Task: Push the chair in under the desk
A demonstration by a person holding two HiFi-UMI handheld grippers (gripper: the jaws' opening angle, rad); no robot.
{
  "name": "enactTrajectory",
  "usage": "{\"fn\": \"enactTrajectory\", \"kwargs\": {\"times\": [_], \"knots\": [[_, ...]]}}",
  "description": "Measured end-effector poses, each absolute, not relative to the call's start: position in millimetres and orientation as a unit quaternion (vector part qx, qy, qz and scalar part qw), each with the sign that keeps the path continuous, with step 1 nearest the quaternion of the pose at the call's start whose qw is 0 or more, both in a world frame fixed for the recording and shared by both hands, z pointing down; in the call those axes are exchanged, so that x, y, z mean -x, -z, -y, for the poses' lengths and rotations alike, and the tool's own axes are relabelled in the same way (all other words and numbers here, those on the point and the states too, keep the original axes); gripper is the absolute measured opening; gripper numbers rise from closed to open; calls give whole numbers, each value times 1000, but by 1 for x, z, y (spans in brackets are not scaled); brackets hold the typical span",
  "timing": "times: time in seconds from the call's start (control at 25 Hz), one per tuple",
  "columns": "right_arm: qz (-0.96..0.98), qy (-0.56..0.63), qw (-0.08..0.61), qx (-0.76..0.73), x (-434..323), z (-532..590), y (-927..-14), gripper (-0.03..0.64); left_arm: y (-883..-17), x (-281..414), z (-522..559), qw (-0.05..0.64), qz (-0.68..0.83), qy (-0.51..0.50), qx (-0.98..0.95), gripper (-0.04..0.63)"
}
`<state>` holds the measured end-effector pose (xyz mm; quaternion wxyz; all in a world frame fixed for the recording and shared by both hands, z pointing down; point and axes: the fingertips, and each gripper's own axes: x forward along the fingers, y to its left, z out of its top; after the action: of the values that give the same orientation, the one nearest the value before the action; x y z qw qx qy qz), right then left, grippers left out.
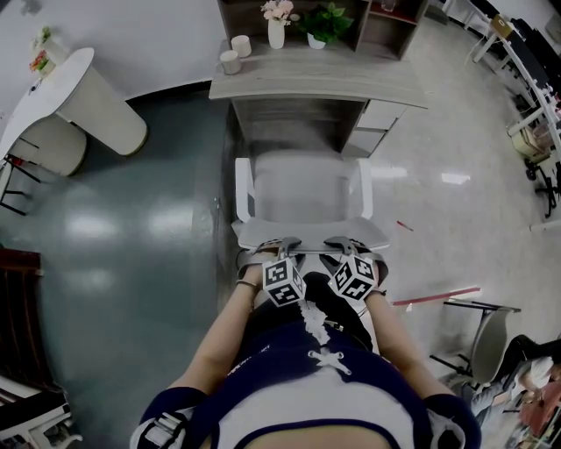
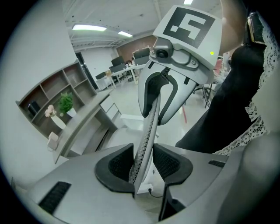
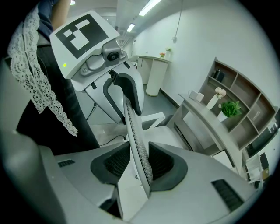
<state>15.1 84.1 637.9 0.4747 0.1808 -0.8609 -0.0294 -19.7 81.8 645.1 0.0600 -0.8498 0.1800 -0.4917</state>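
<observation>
A white office chair [image 1: 302,197] stands in front of the grey desk [image 1: 316,83], its seat partly under the desk's front edge. Its mesh backrest [image 1: 311,235] is nearest me. My left gripper [image 1: 282,248] is shut on the backrest's top edge at the left, and my right gripper [image 1: 337,248] is shut on it at the right. In the left gripper view the thin mesh edge [image 2: 148,127] runs up between the pads of the left gripper [image 2: 144,164]. The right gripper view shows the same edge [image 3: 133,131] clamped in the right gripper [image 3: 140,164].
On the desk stand two cups [image 1: 235,53], a flower vase [image 1: 277,26] and a potted plant [image 1: 324,22]. A drawer unit [image 1: 372,127] sits under the desk at the right. A white counter [image 1: 79,96] is at the left; a red strip [image 1: 436,295] and another chair [image 1: 486,333] are at the right.
</observation>
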Motion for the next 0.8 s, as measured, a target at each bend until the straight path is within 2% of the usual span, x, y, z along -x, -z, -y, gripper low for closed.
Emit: {"fn": "enactTrajectory", "kwargs": {"times": [0.8], "knots": [[861,9,474,-186,3,-51,-636,123,-645,37,-46,67,-170,491,852,149]]}}
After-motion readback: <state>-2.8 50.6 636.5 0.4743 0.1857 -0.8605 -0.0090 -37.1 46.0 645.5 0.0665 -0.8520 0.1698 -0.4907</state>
